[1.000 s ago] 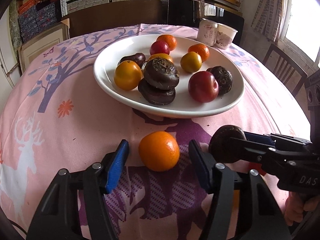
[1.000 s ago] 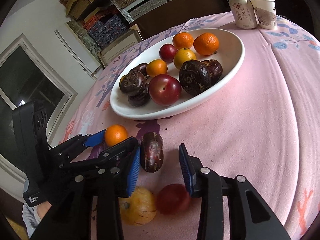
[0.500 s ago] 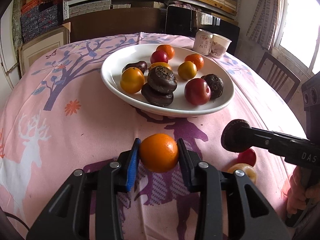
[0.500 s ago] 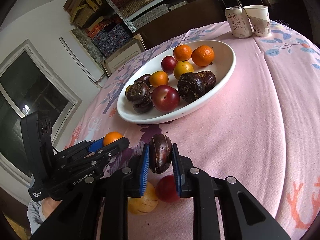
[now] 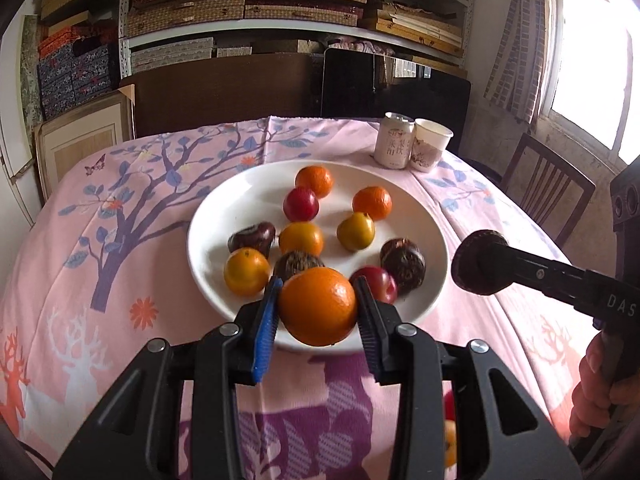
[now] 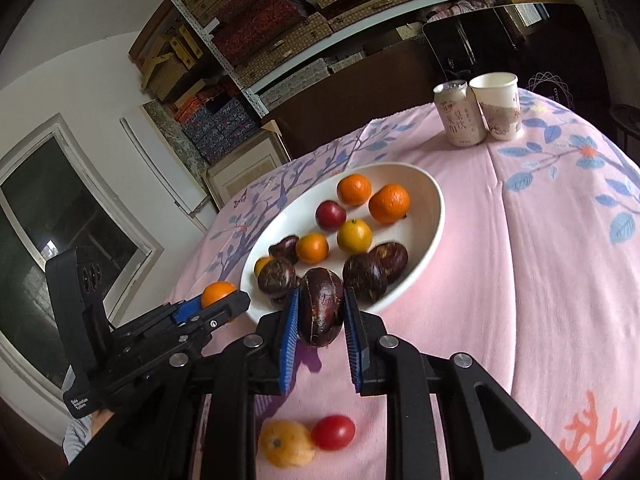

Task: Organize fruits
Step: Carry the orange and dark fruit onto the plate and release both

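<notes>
My left gripper (image 5: 318, 312) is shut on an orange mandarin (image 5: 318, 307) and holds it above the near rim of the white plate (image 5: 224, 208). My right gripper (image 6: 321, 318) is shut on a dark purple fruit (image 6: 321, 305), lifted just short of the plate (image 6: 434, 216). The plate holds several fruits: mandarins, red plums, yellow-orange fruits and dark purple ones. In the left wrist view the right gripper (image 5: 480, 262) with its dark fruit hangs to the right of the plate. The left gripper (image 6: 218, 302) shows at the left of the right wrist view.
A yellow-orange fruit (image 6: 286, 443) and a red plum (image 6: 333, 432) lie on the pink tablecloth below my right gripper. A drink can (image 5: 394, 141) and a paper cup (image 5: 431, 145) stand behind the plate. A wooden chair (image 5: 548, 196) is at the right.
Both grippers closed on their fruits on the cloth, the mandarin and the dark fruit, then lifted them up and toward the plate.
</notes>
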`<act>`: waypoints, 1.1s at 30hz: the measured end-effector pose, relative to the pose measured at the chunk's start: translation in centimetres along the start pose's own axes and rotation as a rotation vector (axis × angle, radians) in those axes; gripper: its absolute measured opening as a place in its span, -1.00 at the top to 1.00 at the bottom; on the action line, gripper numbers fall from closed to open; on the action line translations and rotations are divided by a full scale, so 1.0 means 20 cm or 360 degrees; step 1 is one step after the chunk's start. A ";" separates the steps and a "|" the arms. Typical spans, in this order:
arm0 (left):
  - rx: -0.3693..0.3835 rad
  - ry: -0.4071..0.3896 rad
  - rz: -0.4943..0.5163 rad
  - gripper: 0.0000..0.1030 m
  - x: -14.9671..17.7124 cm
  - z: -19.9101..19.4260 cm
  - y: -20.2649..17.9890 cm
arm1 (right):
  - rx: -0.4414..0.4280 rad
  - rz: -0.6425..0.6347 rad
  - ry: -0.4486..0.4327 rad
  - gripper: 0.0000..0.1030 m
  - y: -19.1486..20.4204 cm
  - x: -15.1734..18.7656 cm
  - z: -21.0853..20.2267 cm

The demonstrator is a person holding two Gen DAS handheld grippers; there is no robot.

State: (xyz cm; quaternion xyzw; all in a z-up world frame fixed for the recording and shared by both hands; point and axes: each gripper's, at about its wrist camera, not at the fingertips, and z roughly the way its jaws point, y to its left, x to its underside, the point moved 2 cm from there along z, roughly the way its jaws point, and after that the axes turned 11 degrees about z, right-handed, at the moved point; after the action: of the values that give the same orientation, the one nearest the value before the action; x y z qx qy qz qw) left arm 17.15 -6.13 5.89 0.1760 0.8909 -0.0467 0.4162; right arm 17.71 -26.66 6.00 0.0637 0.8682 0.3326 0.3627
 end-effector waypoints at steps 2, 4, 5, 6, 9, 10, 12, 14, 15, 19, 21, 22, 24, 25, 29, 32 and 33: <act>-0.0015 -0.0022 -0.0020 0.30 -0.07 0.05 0.03 | 0.0011 0.0015 -0.0021 0.57 0.00 -0.08 0.08; -0.0033 -0.0023 -0.0037 0.21 -0.13 0.11 0.06 | 0.0017 0.0038 -0.0046 0.57 -0.02 -0.12 0.19; -0.0042 -0.0028 -0.0049 0.08 -0.15 0.15 0.08 | 0.0013 0.0049 -0.0063 0.56 -0.03 -0.13 0.23; -0.0047 -0.0046 -0.0071 -0.26 -0.16 0.17 0.09 | 0.0022 0.0046 -0.0065 0.42 -0.05 -0.13 0.26; -0.0029 -0.0015 -0.0069 -0.65 -0.12 0.23 0.11 | 0.0069 0.0028 -0.0085 -0.07 -0.09 -0.13 0.28; -0.0041 0.0005 -0.0068 -0.65 -0.11 0.24 0.12 | 0.0063 0.0046 -0.0104 -0.07 -0.10 -0.14 0.27; -0.0045 0.0007 -0.0107 -0.65 -0.08 0.23 0.14 | 0.0043 0.0062 -0.0102 -0.07 -0.11 -0.13 0.25; -0.0028 -0.0010 -0.0163 -0.73 -0.07 0.20 0.17 | 0.0049 0.0067 -0.0100 -0.13 -0.12 -0.11 0.24; -0.0032 -0.0031 -0.0183 -0.79 -0.06 0.18 0.17 | 0.0056 0.0067 -0.0088 -0.16 -0.12 -0.09 0.25; -0.0044 -0.0076 -0.0192 -0.82 -0.05 0.10 0.18 | 0.0068 0.0078 -0.0061 -0.17 -0.14 -0.06 0.24; -0.0037 -0.0084 -0.0202 -0.82 -0.03 0.08 0.17 | 0.0073 0.0091 -0.0072 -0.19 -0.15 -0.05 0.22; -0.0033 -0.0083 -0.0207 -0.83 -0.01 0.07 0.17 | 0.0074 0.0101 -0.0078 -0.19 -0.15 -0.05 0.21; -0.0024 -0.0071 -0.0204 -0.83 0.02 0.06 0.15 | 0.0069 0.0126 -0.0087 -0.21 -0.17 -0.05 0.19; -0.0022 -0.0060 -0.0197 -0.83 0.03 0.06 0.14 | 0.0065 0.0137 -0.0092 -0.22 -0.18 -0.05 0.17; 0.0004 -0.0045 -0.0163 -0.83 0.09 0.05 0.10 | 0.0068 0.0157 -0.0122 -0.32 -0.20 -0.03 0.12; 0.0007 -0.0023 -0.0152 -0.83 0.15 0.03 0.07 | 0.0087 0.0186 -0.0130 -0.33 -0.23 -0.02 0.08; 0.0011 -0.0006 -0.0142 -0.83 0.18 0.02 0.05 | 0.0089 0.0202 -0.0125 -0.34 -0.25 0.00 0.07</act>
State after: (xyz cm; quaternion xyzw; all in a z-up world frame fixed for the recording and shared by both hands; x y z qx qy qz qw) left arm 15.64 -4.27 2.91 0.1374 0.8969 -0.0687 0.4147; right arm 19.31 -29.81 2.30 0.1418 0.8564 0.3278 0.3728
